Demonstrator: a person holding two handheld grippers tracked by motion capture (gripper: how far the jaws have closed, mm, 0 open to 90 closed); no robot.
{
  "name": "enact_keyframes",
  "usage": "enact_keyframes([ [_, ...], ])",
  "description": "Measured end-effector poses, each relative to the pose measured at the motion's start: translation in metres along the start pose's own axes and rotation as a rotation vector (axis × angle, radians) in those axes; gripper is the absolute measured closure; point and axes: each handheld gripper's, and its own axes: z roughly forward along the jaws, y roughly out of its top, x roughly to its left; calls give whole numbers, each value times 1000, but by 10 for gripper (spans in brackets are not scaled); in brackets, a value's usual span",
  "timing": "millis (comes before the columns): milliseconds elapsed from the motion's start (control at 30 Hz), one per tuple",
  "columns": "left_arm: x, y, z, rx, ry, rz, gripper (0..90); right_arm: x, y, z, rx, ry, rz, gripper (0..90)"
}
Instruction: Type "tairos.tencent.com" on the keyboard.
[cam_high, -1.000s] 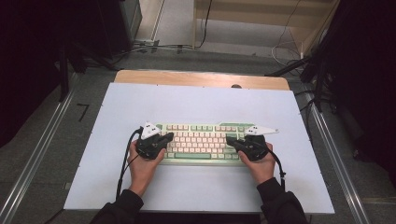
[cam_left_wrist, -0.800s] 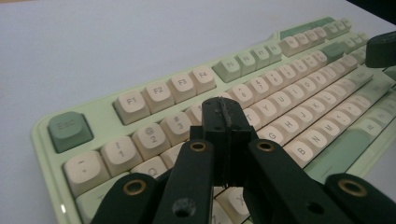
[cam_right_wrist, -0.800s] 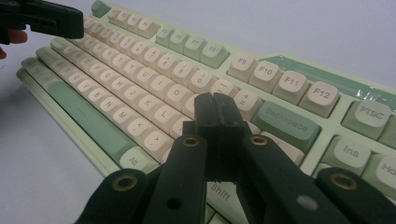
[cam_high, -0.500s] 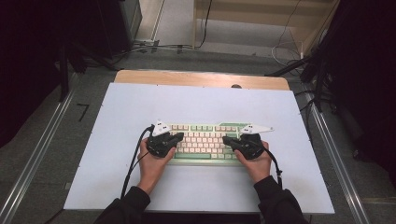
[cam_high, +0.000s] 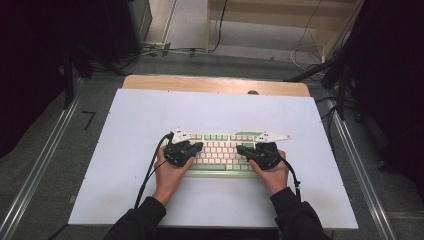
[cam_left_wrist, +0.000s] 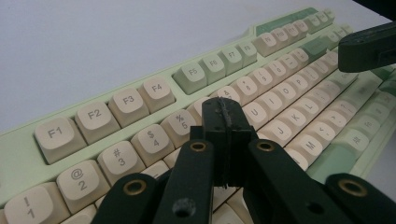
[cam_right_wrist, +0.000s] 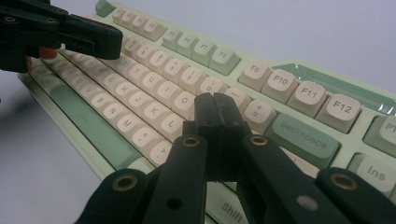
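Note:
A pale green keyboard (cam_high: 222, 152) with cream and green keys lies in the middle of the white table. My left gripper (cam_high: 197, 146) hovers over its left half, jaws pressed together with nothing between them; in the left gripper view its tip (cam_left_wrist: 225, 108) sits above the number row near the 5 and 6 keys of the keyboard (cam_left_wrist: 140, 100). My right gripper (cam_high: 241, 149) is over the right half, also shut and empty; in the right gripper view its tip (cam_right_wrist: 215, 105) is over the keys near P and L of the keyboard (cam_right_wrist: 154, 74).
The white table (cam_high: 150, 115) has bare surface around the keyboard, and a wooden strip (cam_high: 215, 84) runs along its far edge. Metal rails (cam_high: 45, 160) flank both sides. Black cables trail from each gripper toward the person's sleeves.
Both grippers have moved inward over the keyboard, the left one to the right and the right one to the left. Both jaws stay shut.

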Motion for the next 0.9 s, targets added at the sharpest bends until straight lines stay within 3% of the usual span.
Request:
enact_keyframes([
  [900,4,2,-1,-7,-25,-32,900,1,0,0,2,1,-6,884],
])
